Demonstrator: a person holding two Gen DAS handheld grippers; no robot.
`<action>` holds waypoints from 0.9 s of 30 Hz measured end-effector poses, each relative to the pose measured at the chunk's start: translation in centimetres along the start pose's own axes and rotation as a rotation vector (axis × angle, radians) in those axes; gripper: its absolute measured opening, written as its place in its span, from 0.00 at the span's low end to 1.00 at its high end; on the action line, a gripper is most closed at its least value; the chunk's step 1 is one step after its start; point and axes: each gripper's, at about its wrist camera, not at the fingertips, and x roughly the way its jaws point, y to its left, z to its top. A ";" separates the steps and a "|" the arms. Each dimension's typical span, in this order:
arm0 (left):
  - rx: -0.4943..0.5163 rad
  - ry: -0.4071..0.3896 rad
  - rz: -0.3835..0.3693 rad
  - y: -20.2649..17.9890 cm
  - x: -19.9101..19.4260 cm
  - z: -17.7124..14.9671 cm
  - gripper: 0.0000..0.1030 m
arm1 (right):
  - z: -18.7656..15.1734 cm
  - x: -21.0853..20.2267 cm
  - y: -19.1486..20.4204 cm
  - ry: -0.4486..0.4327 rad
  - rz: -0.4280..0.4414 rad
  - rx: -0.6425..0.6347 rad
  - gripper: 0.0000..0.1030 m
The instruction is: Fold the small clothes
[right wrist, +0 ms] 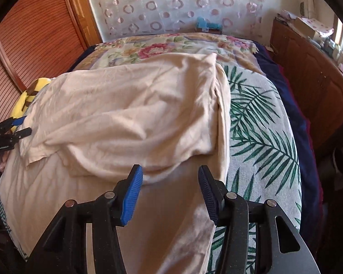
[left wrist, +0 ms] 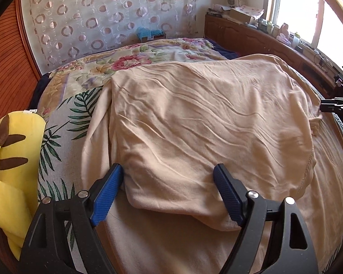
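Cream garment (left wrist: 194,118) spread on bed (right wrist: 263,123), top layer folded over. Left gripper (left wrist: 169,191) wide open, straddling the near fold edge; right gripper (right wrist: 170,194) open too, empty, just short of it.

Place: home bedroom.
Bed (left wrist: 57,118): palm-leaf sheet, floral quilt (left wrist: 130,61) at far end.
Wall: sheer curtain (left wrist: 91,16) with ring pattern.
Storage: wooden cabinet (left wrist: 251,38), cluttered top, under sunlit window (left wrist: 292,6).
Toy: yellow plush (left wrist: 13,159) at bedside.
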 end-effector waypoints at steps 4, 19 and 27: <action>0.000 0.001 0.000 0.0 0.1 -0.1 0.80 | 0.9 0.2 -1.7 -0.023 0.001 0.031 0.51; 0.010 0.017 -0.009 0.2 0.0 -0.1 0.80 | 0.9 2.4 -0.9 -0.119 -0.124 -0.054 0.51; -0.084 -0.027 -0.061 1.4 -2.6 -0.5 0.60 | 0.9 2.8 -0.1 -0.118 -0.134 -0.062 0.51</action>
